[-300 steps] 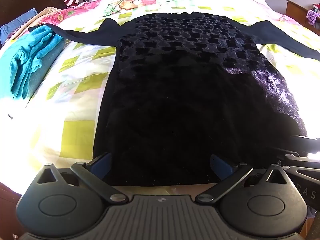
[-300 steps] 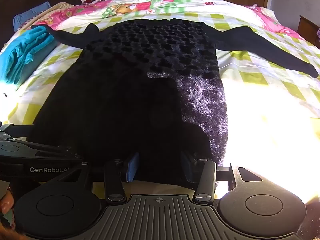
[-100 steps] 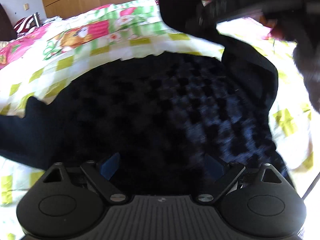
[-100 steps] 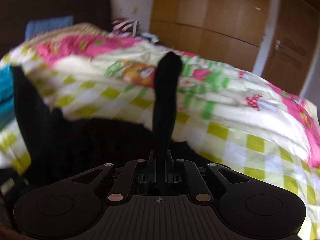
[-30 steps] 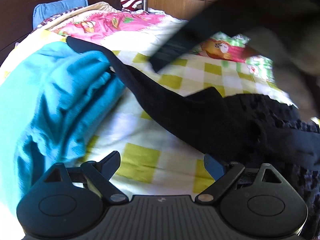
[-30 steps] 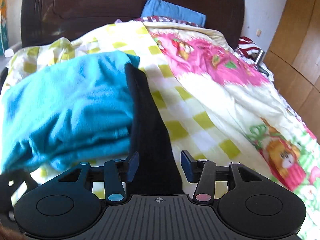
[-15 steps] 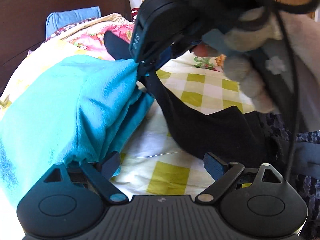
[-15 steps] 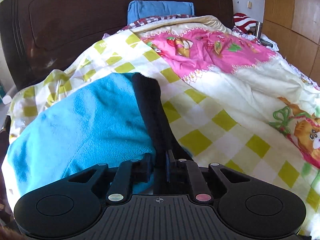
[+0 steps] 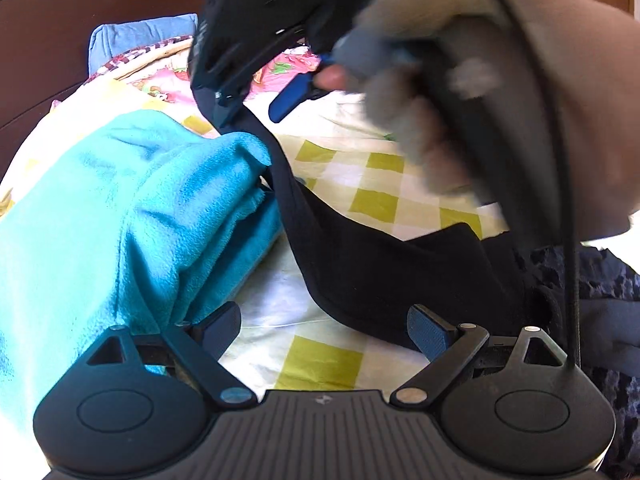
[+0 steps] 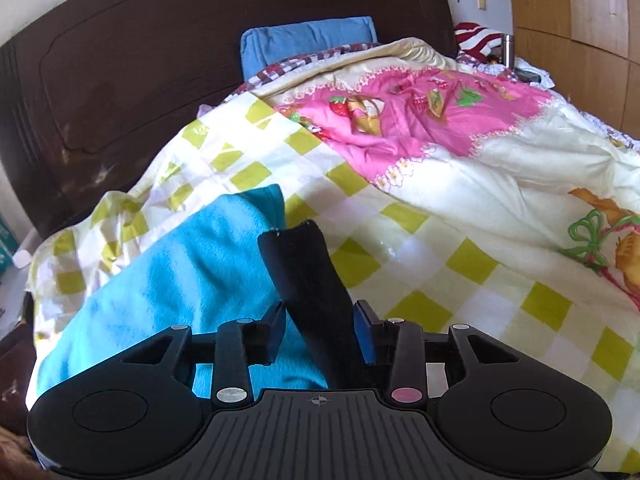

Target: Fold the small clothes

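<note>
black sleeve between the right gripper's parted fingers

left gripper (image 9: pixel 324 328) spread wide, empty, above the green-checked quilt (image 9: pixel 384 184). right gripper (image 10: pixel 320 330) narrowly apart, flanking the long black garment's sleeve (image 10: pixel 308 276) beside the folded turquoise fleece (image 10: pixel 180 280); dark wooden headboard (image 10: pixel 160 80) beyond.

Black sleeve (image 10: pixel 308 280) beside teal fleece (image 10: pixel 192 280)

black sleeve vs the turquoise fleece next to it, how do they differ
The black sleeve is a narrow dark strip raised off the bed, running between the right claw's open fingers; the turquoise fleece is a broad, bright, bunched pile lying on the quilt. Both are soft fabric, side by side.
</note>
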### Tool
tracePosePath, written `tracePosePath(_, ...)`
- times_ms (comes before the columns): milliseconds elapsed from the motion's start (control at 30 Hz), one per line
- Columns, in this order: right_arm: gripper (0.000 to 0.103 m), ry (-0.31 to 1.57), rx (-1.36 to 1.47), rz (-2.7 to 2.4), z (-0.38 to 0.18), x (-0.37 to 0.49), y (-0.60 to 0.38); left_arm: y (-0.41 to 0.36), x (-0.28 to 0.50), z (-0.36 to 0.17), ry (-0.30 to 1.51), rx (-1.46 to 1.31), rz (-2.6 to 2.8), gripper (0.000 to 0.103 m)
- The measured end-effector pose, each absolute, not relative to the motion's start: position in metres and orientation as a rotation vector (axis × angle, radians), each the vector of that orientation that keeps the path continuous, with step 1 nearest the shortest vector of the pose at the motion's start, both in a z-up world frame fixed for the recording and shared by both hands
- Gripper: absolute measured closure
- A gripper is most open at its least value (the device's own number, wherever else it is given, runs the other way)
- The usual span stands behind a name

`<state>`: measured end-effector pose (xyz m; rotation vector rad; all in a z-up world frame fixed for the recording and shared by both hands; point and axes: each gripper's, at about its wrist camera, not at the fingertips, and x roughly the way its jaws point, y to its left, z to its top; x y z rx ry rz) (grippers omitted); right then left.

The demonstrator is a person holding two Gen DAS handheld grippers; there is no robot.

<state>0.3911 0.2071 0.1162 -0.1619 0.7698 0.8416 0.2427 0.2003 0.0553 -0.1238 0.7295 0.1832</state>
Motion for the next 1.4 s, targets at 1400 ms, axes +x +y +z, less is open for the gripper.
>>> tracePosePath(1400,0.093,0.960,0.530,-0.146,0.022,0.335,-0.299,-0.015,0.280,0.047,0.775,0.244,-0.191,0.001)
